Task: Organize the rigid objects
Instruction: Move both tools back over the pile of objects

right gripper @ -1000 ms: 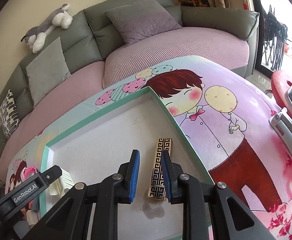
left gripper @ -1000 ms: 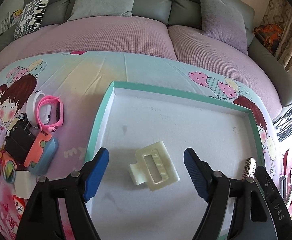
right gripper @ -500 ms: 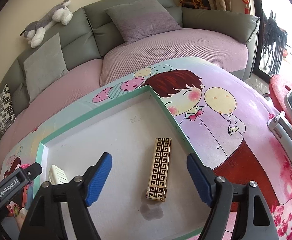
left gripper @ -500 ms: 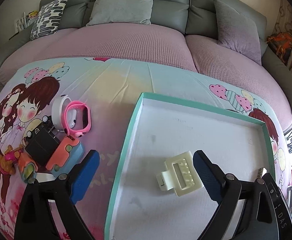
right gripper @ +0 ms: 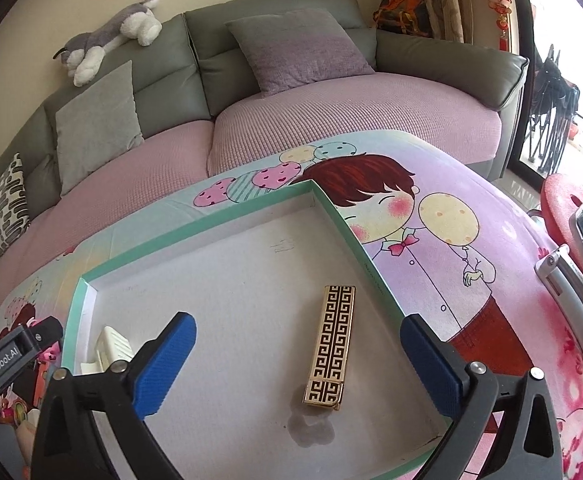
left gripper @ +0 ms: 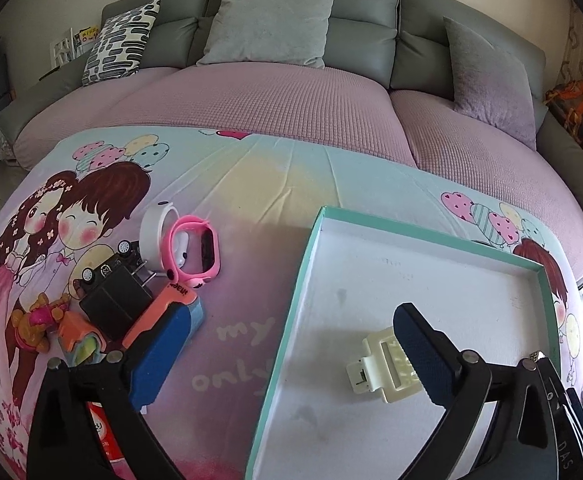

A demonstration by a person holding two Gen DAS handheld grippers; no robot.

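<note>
STEP: release into tray (left gripper: 291,312) | left claw (left gripper: 291,354) opening, nothing pinched; cream clip (left gripper: 387,364) lies in tray | right claw (right gripper: 299,360) opening around gold bar (right gripper: 329,342), untouched | NEXT: likely fetch pink watch (left gripper: 195,246) from desk pile.

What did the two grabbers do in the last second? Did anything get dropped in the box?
The right gripper let go of the gold patterned bar; its jaws are opening, and the bar lies in the box. The left gripper, jaws also opening, slid left, away from the cream hair clip, so it now straddles the box edge. Bar, clip and the toy pile stayed put.
</note>
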